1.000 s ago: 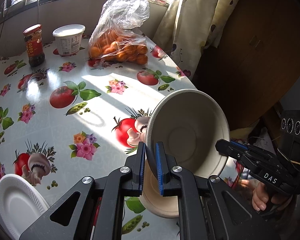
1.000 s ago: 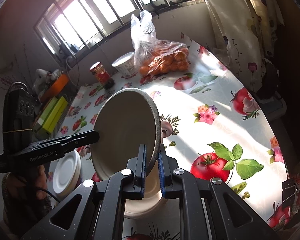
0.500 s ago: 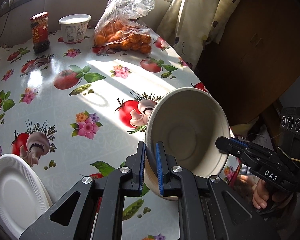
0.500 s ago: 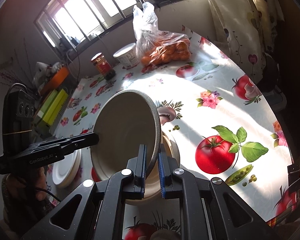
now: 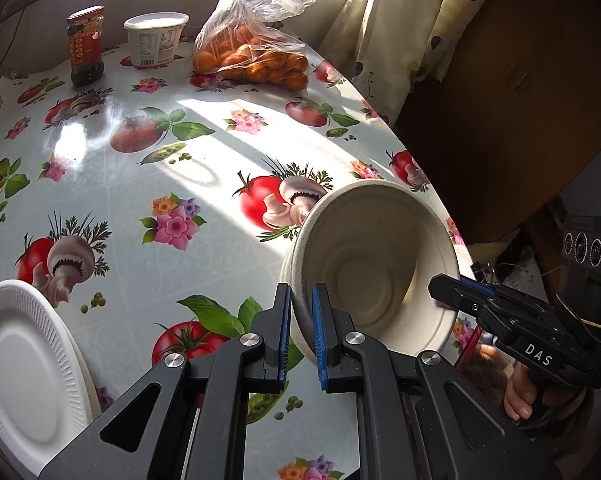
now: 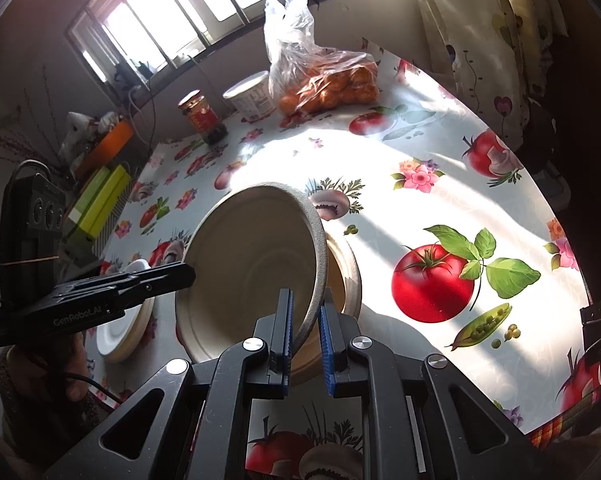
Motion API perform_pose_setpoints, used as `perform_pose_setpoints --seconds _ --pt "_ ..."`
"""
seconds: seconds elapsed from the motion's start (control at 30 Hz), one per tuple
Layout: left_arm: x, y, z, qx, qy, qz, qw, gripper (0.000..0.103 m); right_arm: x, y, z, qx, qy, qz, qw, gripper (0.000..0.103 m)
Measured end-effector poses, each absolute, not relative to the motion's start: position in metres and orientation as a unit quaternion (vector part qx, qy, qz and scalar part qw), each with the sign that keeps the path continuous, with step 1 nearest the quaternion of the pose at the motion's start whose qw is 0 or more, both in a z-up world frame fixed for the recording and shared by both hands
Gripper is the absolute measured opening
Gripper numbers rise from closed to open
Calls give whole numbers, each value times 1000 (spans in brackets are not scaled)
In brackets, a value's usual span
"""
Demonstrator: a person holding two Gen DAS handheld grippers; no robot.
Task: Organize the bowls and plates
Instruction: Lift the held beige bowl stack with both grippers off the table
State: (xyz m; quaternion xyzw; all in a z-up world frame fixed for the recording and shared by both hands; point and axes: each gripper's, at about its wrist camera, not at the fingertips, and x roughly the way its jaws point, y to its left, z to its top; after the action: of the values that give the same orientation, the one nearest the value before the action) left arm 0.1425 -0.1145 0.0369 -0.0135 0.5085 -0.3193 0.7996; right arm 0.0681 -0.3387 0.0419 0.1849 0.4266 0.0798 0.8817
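A beige paper bowl (image 5: 376,268) is tilted on its side and held from both sides. My left gripper (image 5: 300,300) is shut on its near rim. My right gripper (image 6: 305,308) straddles the opposite rim (image 6: 316,264) with its jaws slightly apart around it. Behind the held bowl in the right wrist view, a second beige bowl (image 6: 346,276) rests on the table. White foam plates (image 5: 24,372) lie stacked at the table's near left; they also show in the right wrist view (image 6: 120,328).
The table (image 5: 204,168) has a fruit-print cloth. At the far end stand a bag of oranges (image 5: 256,52), a white tub (image 5: 156,40) and a sauce jar (image 5: 85,46). A curtain (image 5: 400,20) hangs right. Green boxes (image 6: 100,200) sit at the left edge.
The held bowl has come down and toward the table, tilting further. The right gripper's jaws have spread a little around the rim. The plates have come more into view.
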Motion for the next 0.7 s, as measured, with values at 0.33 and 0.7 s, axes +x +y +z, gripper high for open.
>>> perform_pose_setpoints --seconds 0.33,0.7 --pt "140 -117 32 -10 514 -317 797 11 67 -339 37 181 433 72 880 14" --pt "137 -121 26 7 511 -309 802 11 69 -336 33 176 438 69 879 14"
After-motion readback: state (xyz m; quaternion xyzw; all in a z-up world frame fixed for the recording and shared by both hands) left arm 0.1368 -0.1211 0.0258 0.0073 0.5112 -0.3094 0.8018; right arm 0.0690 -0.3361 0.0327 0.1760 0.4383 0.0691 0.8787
